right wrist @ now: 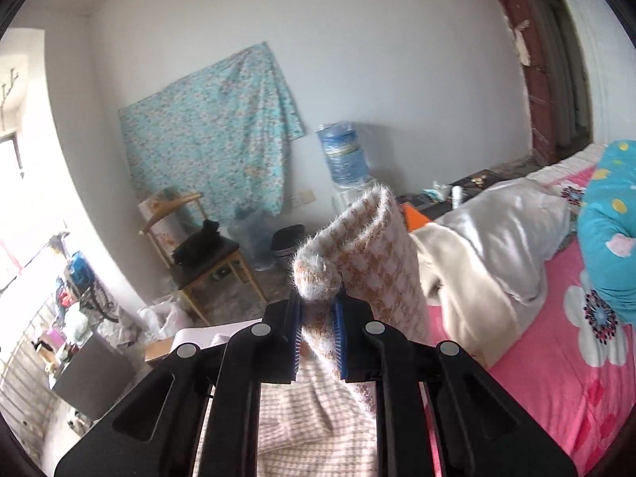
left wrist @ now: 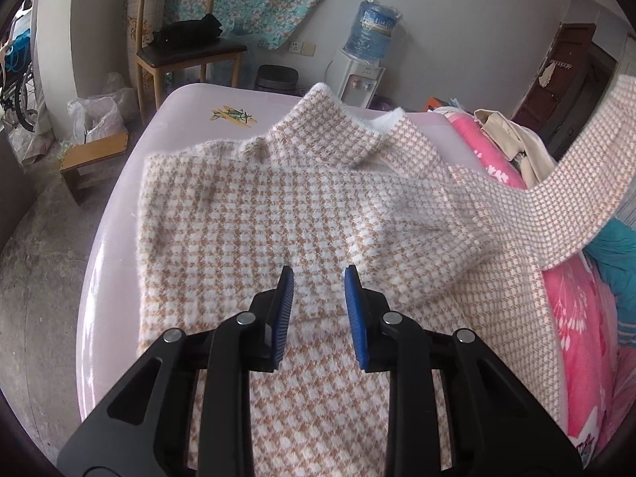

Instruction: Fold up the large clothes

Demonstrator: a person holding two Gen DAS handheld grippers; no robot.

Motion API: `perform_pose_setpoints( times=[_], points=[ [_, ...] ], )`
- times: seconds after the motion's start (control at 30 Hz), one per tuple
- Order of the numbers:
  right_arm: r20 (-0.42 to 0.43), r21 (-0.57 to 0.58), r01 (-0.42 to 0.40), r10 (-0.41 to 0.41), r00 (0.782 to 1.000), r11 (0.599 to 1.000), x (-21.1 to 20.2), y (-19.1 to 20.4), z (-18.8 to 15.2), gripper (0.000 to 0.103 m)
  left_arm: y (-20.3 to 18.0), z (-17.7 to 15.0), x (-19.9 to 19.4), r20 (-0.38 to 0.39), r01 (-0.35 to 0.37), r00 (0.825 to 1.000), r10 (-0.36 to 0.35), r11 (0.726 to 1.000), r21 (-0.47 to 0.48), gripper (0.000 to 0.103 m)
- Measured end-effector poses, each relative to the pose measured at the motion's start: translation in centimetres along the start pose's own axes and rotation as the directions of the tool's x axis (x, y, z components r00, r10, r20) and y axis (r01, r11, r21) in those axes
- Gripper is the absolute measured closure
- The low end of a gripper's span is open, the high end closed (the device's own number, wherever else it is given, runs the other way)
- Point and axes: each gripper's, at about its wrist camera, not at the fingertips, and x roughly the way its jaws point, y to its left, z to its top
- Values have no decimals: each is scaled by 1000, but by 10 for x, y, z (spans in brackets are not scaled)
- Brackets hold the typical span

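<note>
A fuzzy tan-and-white houndstooth sweater lies flat on a pale pink table, collar toward the far edge. My left gripper is open and empty, hovering just above the sweater's middle. The sweater's right sleeve is lifted off the table and stretches up to the right. My right gripper is shut on that sleeve's cuff and holds it raised in the air; the sweater body shows below it.
A bed with a pink floral quilt, cream bedding and a teal blanket borders the table's right side. A wooden chair, a small stool, plastic bags and a water dispenser stand beyond the table.
</note>
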Motion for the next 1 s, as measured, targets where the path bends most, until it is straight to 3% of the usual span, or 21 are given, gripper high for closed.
perform_pose_setpoints(
  times=[0.2, 0.33, 0.37, 0.43, 0.47, 0.5, 0.57, 0.6, 0.63, 0.67, 0.7, 0.8, 0.87, 0.93, 1.0],
  points=[
    [-104, -106, -170, 159, 982, 980, 44, 113, -42, 89, 24, -16, -34, 4, 21, 1000, -21, 999, -33, 78],
    [-233, -170, -239, 196, 952, 956, 91, 174, -100, 88, 36, -25, -47, 0, 19, 1000, -19, 999, -42, 78],
    [-295, -173, -259, 201, 934, 950, 108, 185, -120, 86, 37, -27, -48, -3, 19, 1000, -19, 999, -41, 78],
    [-430, -164, -292, 198, 881, 942, 143, 200, -160, 82, 39, -29, -50, -6, 22, 1000, -22, 999, -43, 78],
    [-502, -147, -308, 197, 842, 940, 162, 203, -182, 70, 40, -29, -50, -10, 25, 1000, -25, 999, -46, 78],
    [-575, -117, -324, 202, 793, 939, 178, 204, -202, 60, 41, -29, -49, -16, 32, 999, -32, 998, -52, 77],
    [-697, 1, -329, 237, 677, 944, 203, 194, -234, 58, 44, -31, -45, -32, 39, 999, -41, 997, -69, 76],
    [-722, 92, -336, 295, 625, 937, 207, 184, -243, 57, 45, -31, -43, -37, 49, 998, -51, 996, -74, 71],
    [-725, 164, -345, 350, 593, 924, 205, 176, -247, 55, 46, -30, -42, -39, 66, 997, -69, 995, -78, 69],
    [-714, 213, -356, 394, 579, 910, 200, 167, -246, 48, 46, -29, -39, -38, 84, 995, -87, 993, -81, 66],
    [-699, 234, -360, 414, 583, 903, 193, 157, -243, 42, 45, -26, -36, -36, 110, 993, -113, 990, -88, 64],
    [-643, 217, -381, 425, 637, 899, 163, 118, -221, 40, 45, -14, -25, -22, 198, 979, -203, 971, -131, 61],
    [-611, 156, -352, 370, 700, 923, 146, 86, -207, 40, 43, -2, -13, -15, 228, 972, -233, 960, -160, 57],
    [-584, 70, -272, 260, 768, 960, 133, 54, -198, 40, 43, 11, 8, -28, 211, 975, -220, 958, -192, 56],
    [-562, 31, -202, 184, 806, 979, 124, 21, -193, 40, 45, 22, 34, -61, 179, 979, -197, 958, -226, 57]
  ],
)
